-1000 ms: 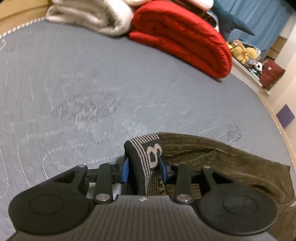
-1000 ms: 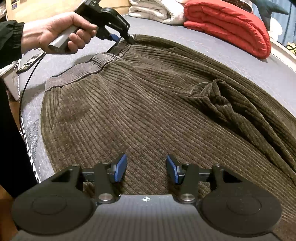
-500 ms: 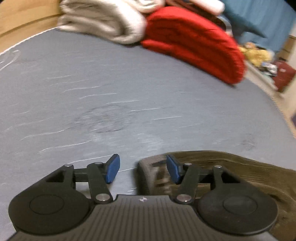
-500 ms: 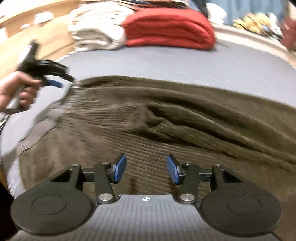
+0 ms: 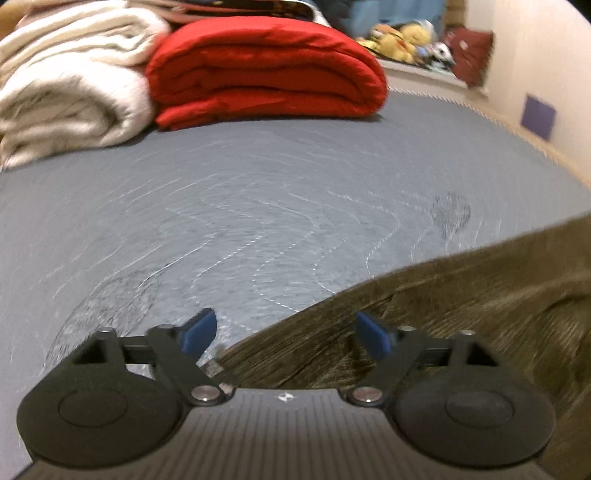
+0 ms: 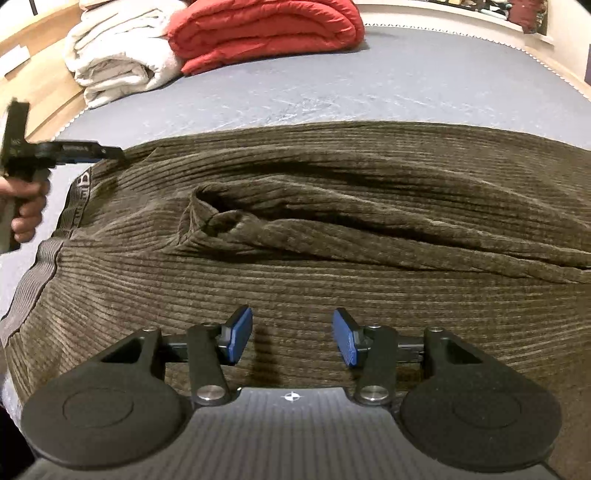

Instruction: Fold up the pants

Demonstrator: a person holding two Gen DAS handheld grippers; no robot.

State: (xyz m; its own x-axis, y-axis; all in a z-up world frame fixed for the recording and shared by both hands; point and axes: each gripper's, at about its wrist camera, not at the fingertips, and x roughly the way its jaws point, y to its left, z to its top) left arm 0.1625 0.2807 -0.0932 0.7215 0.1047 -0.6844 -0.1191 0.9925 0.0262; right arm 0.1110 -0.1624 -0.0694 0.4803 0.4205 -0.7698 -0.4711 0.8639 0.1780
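The brown pants (image 6: 332, 258) lay spread on the bed (image 6: 369, 85). Both tongs (left (image 5: 284, 336), right (image 6: 292, 338)) were wide open, holding nothing.

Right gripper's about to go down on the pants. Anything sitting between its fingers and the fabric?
Nothing visible does. The right gripper is open directly over the brown corduroy pants, with only bare fabric between and ahead of its fingers. The red blanket and white blanket lie far back on the bed, clear of the pants.
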